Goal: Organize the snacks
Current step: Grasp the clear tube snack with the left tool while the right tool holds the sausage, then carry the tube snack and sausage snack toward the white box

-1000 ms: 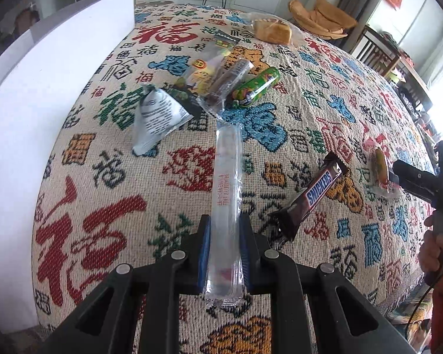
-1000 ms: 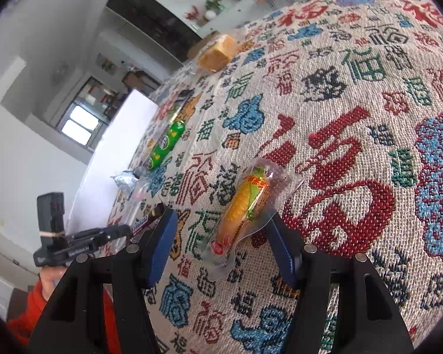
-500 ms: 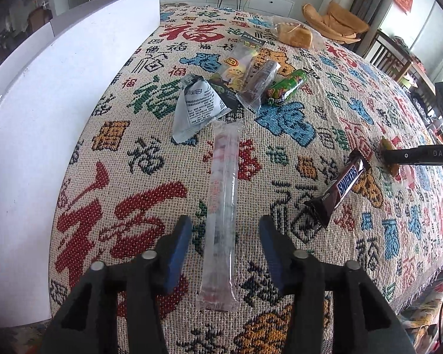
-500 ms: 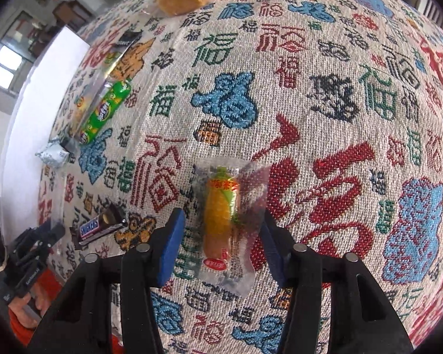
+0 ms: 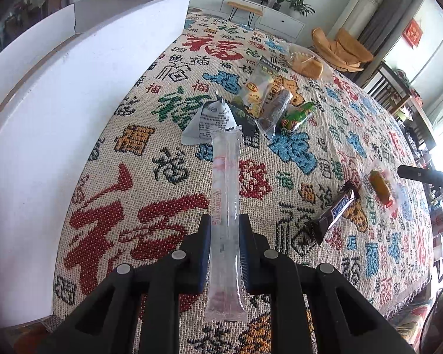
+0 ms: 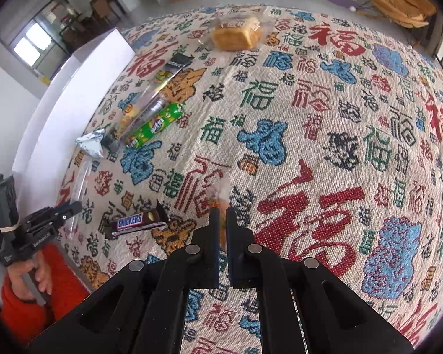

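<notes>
My left gripper [image 5: 224,221] is shut on the near end of a long clear tube packet [image 5: 226,174], which stretches away over the patterned tablecloth [image 5: 162,200]. A Snickers bar [image 5: 333,212] lies to its right. My right gripper [image 6: 220,212] is shut on an orange snack in a clear wrapper [image 6: 220,193], seen edge-on between the pads. The left wrist view shows that orange snack [image 5: 379,185] beside the right gripper [image 5: 401,172]. In the right wrist view the Snickers bar [image 6: 136,222] lies just left of my jaws, with the left gripper [image 6: 72,208] beyond it.
A tall white box wall [image 5: 59,118] runs along the left. A pile holds a silver packet [image 5: 212,118], a green packet [image 5: 298,116] and a yellow bag [image 5: 257,91]. Wrapped bread [image 5: 307,65] lies farther back. A hand in an orange sleeve [image 6: 32,280] holds the left gripper.
The left jaws opened, letting the clear packet lie on the cloth, then shut on it again. The right jaws closed from wide onto the orange snack, and the right view rolled and rose.
</notes>
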{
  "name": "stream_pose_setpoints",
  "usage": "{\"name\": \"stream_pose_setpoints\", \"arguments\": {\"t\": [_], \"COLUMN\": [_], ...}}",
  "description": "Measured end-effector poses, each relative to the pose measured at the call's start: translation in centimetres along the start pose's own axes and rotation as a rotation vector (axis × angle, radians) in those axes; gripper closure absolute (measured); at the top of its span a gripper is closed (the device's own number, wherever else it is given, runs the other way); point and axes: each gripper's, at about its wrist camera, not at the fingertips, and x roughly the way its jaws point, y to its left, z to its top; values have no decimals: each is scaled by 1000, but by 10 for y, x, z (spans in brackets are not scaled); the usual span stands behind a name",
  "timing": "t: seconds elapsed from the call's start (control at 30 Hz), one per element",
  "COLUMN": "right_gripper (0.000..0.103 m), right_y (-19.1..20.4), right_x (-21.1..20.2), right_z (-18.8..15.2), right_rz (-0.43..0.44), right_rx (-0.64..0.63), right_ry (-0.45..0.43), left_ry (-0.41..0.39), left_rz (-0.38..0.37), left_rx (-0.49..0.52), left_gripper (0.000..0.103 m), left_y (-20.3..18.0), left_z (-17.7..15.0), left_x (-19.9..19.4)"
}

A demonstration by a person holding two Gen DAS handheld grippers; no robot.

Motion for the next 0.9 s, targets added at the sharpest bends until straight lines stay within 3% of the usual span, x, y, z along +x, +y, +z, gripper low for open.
{"name": "stream_pose_setpoints", "arguments": {"t": [0.07,0.1,0.13,0.17,0.2,0.27,0.4,0.53,0.57,0.6,0.63,0.9], "right_gripper": [96,88,55,38,35,35,35,37,41,65,73,82], "right_y": [2,2,0,-2,-4,-1,9,12,8,2,-4,-24], "right_x": [1,5,14,20,21,23,35,66,68,66,62,29], "right_z": [5,6,8,9,6,2,-2,-6,-6,-5,-1,7], "right_rz": [-16,-37,-53,-77,-117,-189,-210,-256,-239,-212,-205,-127], "right_rx": [-21,-29,-44,-63,-92,-179,-276,-378,-370,-343,-302,-150], "right_ry": [19,41,76,96,88,75,67,148,156,141,133,63], "left_ry": [-8,-10,-10,-10,-11,-11,-7,-9,-11,-12,-11,-20], "left_rz": [5,5,2,-1,-4,-12,-26,-36,-37,-40,-45,-82], "left_rx": [5,2,-3,-9,-13,-18,-29,-25,-24,-27,-31,-40], "left_gripper": [86,86,86,86,86,86,86,86,86,86,86,86], "left_y": [0,1,3,4,5,6,6,5,5,5,6,0], "left_z": [2,2,2,1,0,-3,-5,-6,-6,-6,-6,1], "left_x": [-4,-5,-6,-6,-7,-9,-10,-16,-17,-18,-19,-28]}}
